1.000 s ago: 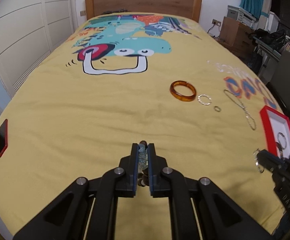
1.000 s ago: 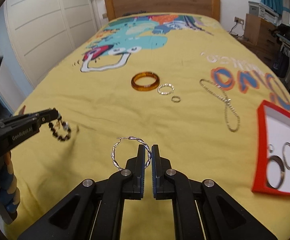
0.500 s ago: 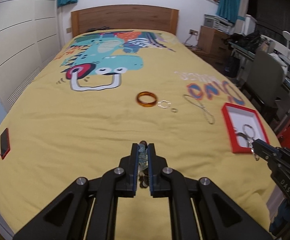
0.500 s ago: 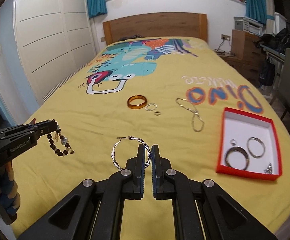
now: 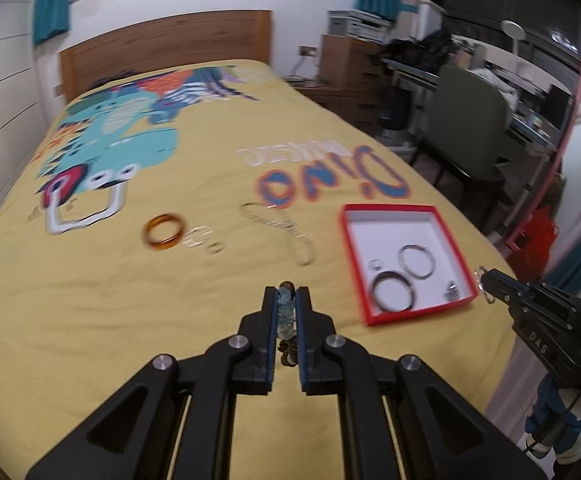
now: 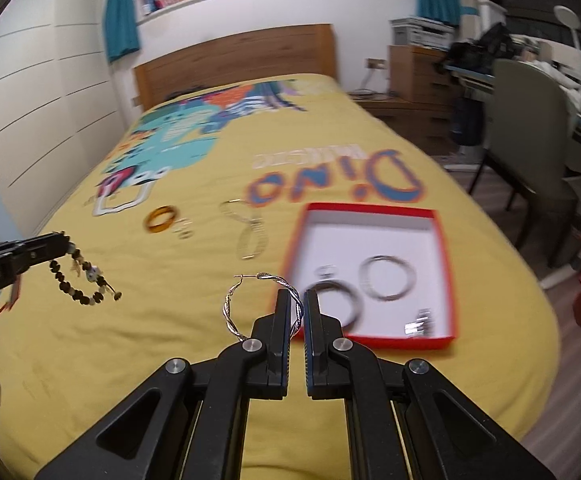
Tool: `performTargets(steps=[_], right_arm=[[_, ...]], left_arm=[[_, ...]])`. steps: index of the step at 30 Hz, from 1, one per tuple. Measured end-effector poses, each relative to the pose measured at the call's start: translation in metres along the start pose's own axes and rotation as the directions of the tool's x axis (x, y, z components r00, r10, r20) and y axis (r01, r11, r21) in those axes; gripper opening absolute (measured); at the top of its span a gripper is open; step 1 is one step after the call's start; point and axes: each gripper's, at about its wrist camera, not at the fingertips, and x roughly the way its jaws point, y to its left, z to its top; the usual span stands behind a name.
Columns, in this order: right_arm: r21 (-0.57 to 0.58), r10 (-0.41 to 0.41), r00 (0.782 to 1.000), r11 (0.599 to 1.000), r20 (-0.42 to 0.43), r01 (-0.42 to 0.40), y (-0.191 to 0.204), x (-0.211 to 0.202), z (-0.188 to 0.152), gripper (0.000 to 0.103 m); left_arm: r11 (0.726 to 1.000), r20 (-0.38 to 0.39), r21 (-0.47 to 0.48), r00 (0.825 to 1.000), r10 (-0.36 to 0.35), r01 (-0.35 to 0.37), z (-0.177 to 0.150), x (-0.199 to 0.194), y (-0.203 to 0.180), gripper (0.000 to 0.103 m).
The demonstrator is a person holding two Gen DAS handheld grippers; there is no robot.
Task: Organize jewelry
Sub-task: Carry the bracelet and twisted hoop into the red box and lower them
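My left gripper (image 5: 286, 300) pinches the bead bracelet (image 6: 86, 284). My right gripper (image 6: 297, 300) pinches the twisty silver hoop (image 6: 250, 304) beside the red box (image 6: 374, 336) (rings inside). An orange bangle (image 5: 164, 235) and chain (image 5: 286, 228) lie farther up the yellow blanket (image 5: 130, 300).

yellow dinosaur-print bedspread (image 6: 194, 360), red box (image 6: 370, 342) with white inside, amber bangle (image 6: 161, 219), silver twisted hoop (image 6: 230, 308)

— We can barely read the amber bangle (image 5: 163, 235) and the small rings (image 5: 198, 237) beside it; motion blur smears them.

— Same for the chain (image 6: 249, 232). And our beaded bracelet (image 5: 286, 316) sits mostly hidden between the left gripper's (image 5: 286, 300) fingers.
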Motion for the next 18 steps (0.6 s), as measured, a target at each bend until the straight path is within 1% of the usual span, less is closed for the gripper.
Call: performTargets(steps=[5, 10, 14, 18], right_arm=[[0.022, -0.053, 0.999, 0.998, -0.006, 0.053, -0.049, 0.016, 0.021, 0.006], [0.027, -0.076, 0.997, 0.997, -0.021, 0.077, -0.082, 0.049, 0.044, 0.006], [0.018, -0.086, 0.995, 0.996, -0.045, 0.086, -0.096, 0.084, 0.055, 0.006], [0.018, -0.091, 0.993, 0.996, -0.08, 0.093, -0.105, 0.122, 0.062, 0.006]], left_arm=[[0.997, -0.018, 0.053, 0.998, -0.063, 0.064, 0.038, 0.043, -0.051, 0.008], [0.993, -0.037, 0.071, 0.995, -0.093, 0.096, 0.067, 0.091, -0.085, 0.008], [0.992, -0.082, 0.073, 0.992, -0.097, 0.103, 0.075, 0.138, -0.102, 0.008], [0.993, -0.138, 0.071, 0.987, -0.087, 0.098, 0.072, 0.181, -0.106, 0.008]])
